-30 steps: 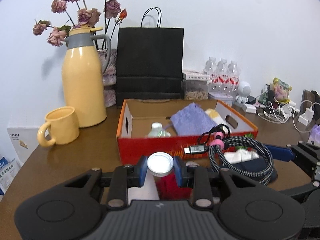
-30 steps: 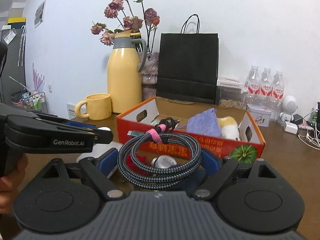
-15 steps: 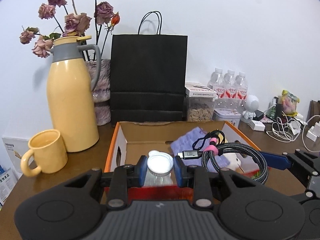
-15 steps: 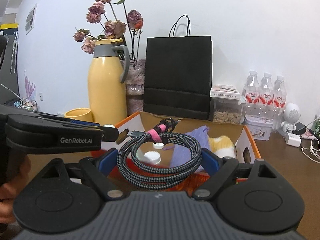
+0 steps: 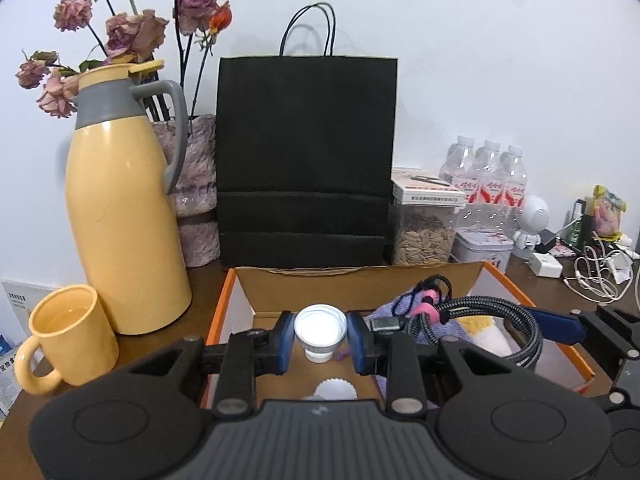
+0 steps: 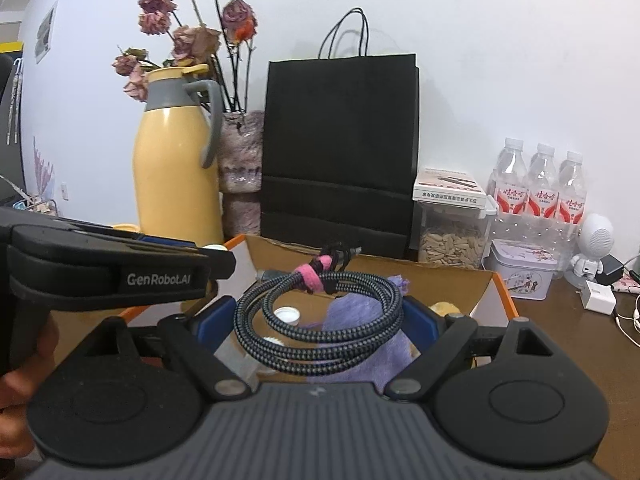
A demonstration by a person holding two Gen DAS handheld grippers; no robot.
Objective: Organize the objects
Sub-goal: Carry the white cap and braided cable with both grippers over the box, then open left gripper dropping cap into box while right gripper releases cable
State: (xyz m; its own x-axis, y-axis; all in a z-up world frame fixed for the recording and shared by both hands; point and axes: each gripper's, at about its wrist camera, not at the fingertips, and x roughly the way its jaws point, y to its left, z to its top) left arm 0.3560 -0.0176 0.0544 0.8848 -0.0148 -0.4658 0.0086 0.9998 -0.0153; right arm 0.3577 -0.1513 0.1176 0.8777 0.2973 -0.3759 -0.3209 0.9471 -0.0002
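Bottle: small clear bottle with a white cap, clamped at the neck by the left tool; blue pads press on either side of the cap. Held above the open box, body hanging below the pads, mostly hidden.
Cable: coiled grey braided cable bound with a pink strap, gripped across the coil by the right tool; jaws stand wide, a blue pad against each side of the coil. Also over the box.
Left tool, seen from the right: black body marked GenRobot.AI, a hand on its grip at the frame's left edge.
Box: orange-sided cardboard box, open top, on the brown desk. Both tools sit above its interior.
Box contents: purple cloth under the cable; a yellow and white soft item at the right side; two white caps on the box floor, bottles below them unclear.
Left of box: yellow jug with grey collar; yellow mug just beside it, nearer the camera.
Behind box: black paper bag upright against the wall; pink textured vase with dried roses between jug and bag.
Right of bag: clear container of seeds with a flat pack on top; three water bottles; small printed tin.
Far right: white toy robot, chargers and tangled white cords on the desk.
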